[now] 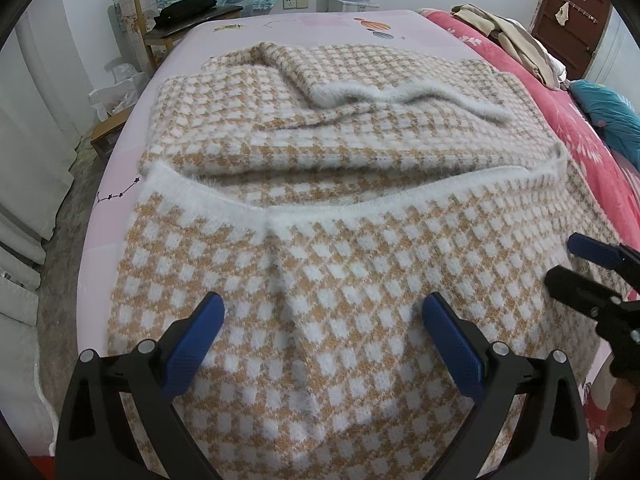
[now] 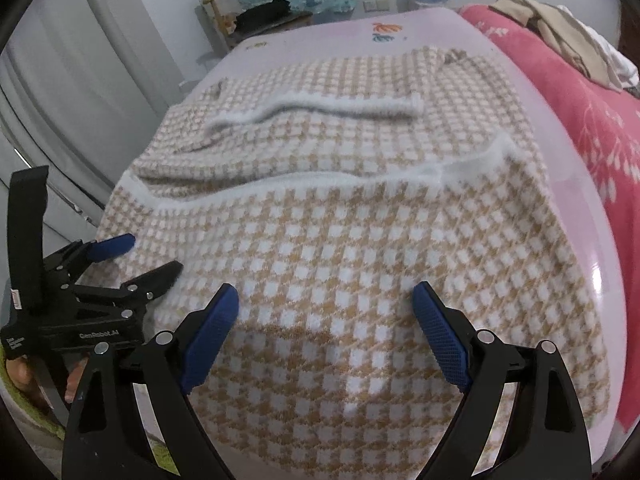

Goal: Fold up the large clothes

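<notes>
Over on the left, a wooden chair [image 1: 160, 12] stands against the wall with something dark and soft piled on its seat. Now the bed: a smooth pale pink sheet [image 1: 320, 22], and spread across it the big fuzzy knit garment [image 1: 320, 248], tan and white checks with fluffy white trim. Its near edge is doubled back over itself, the trim band running straight across the middle, and a sleeve with a white cuff lies folded over the far part. The left gripper [image 1: 324, 316] hangs above the near checks, blue ribbed pads spread wide, nothing between them. Beside it the right gripper [image 2: 326, 312] hovers likewise, jaws parted and empty, over the garment's near half. Whether either pad brushes the wool, I can't quite tell. Further right, a coral-red blanket [image 1: 580, 128] with white sprigs, beige clothes [image 1: 516, 40] heaped on it, a teal bundle [image 1: 612, 120] at the edge.
</notes>
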A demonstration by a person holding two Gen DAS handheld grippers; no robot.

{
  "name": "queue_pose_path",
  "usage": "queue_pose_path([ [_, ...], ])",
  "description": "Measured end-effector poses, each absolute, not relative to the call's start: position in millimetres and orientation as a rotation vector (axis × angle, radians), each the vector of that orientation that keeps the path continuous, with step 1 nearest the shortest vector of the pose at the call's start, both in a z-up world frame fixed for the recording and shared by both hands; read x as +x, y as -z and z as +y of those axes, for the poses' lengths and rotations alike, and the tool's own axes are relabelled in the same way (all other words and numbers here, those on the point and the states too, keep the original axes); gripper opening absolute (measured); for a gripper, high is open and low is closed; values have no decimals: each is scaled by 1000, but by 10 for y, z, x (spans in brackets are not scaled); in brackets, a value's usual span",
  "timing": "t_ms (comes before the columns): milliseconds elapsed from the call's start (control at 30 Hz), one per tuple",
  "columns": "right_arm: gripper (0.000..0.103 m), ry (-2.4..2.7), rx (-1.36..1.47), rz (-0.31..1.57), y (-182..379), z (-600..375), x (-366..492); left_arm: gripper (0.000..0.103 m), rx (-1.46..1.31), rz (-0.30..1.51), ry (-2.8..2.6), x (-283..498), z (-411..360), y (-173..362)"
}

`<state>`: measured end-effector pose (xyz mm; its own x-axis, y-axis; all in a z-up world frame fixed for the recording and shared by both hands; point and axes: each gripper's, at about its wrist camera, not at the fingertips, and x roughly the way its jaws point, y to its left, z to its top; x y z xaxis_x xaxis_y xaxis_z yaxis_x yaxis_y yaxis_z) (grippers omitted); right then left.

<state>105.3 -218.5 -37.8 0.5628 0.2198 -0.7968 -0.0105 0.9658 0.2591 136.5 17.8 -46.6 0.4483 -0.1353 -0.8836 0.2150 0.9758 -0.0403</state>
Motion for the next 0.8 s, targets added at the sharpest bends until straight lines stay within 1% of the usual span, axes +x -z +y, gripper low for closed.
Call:
queue_pose_path([
  [800, 85, -147, 253, 971, 415, -2214, 1059, 98, 87, 1073, 218, 1353, 172, 473],
])
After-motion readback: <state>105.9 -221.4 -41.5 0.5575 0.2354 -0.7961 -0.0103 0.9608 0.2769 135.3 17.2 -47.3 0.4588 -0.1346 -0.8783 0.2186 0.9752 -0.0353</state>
